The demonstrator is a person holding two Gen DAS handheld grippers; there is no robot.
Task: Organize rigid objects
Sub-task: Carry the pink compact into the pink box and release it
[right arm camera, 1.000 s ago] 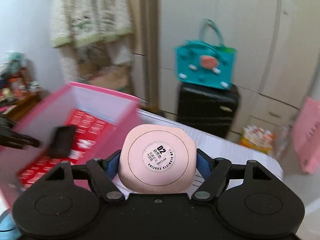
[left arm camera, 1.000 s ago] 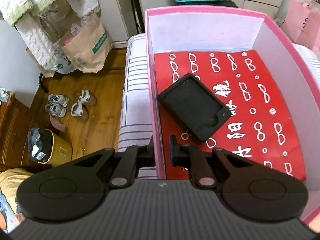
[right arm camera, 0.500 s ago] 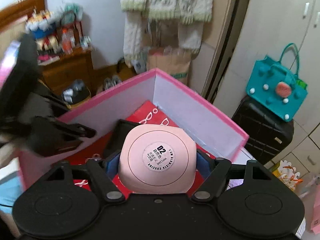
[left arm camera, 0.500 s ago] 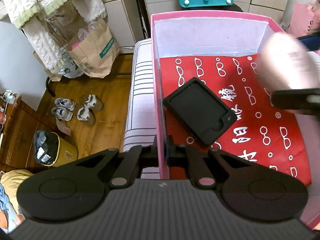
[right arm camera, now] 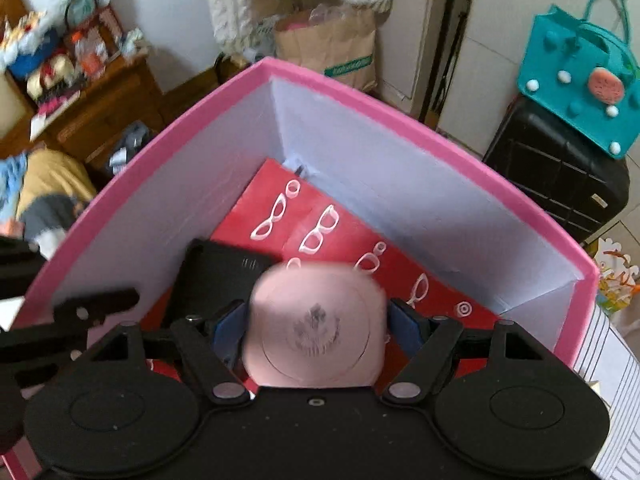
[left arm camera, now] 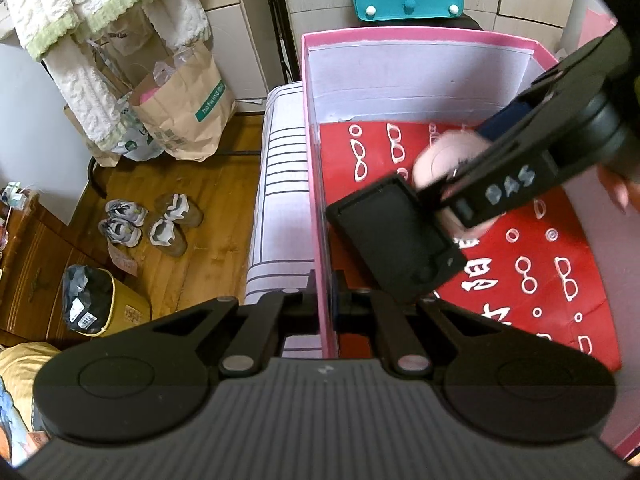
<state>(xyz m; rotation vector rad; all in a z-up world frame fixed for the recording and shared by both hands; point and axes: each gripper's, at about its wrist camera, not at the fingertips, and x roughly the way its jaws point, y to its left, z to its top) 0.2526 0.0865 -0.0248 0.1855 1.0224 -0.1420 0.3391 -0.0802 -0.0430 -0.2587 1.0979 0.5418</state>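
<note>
**Pink case held inside the pink box**

The large pink-rimmed cardboard box with pale lilac inner walls [left arm camera: 416, 76] stands on a white surface with dark stripes [left arm camera: 280, 184], its near left wall running along the surface's edge above the wooden floor [left arm camera: 208, 216]. A red sheet printed with white spectacles [left arm camera: 552, 264] covers the box's bottom. On it, close to the left wall, lies a flat black rectangular case [left arm camera: 392, 240], set askew.

The right gripper [right arm camera: 316, 320] reaches inside the box, its jaws clamped on a rounded pale pink plastic case [right arm camera: 316, 328], which is blurred and sits just beside the black case, above the red sheet. Bare red sheet lies open toward the far corner and the right wall.

The left gripper [left arm camera: 324, 292] has its jaws closed on the box's left wall, one finger on each side.
</note>
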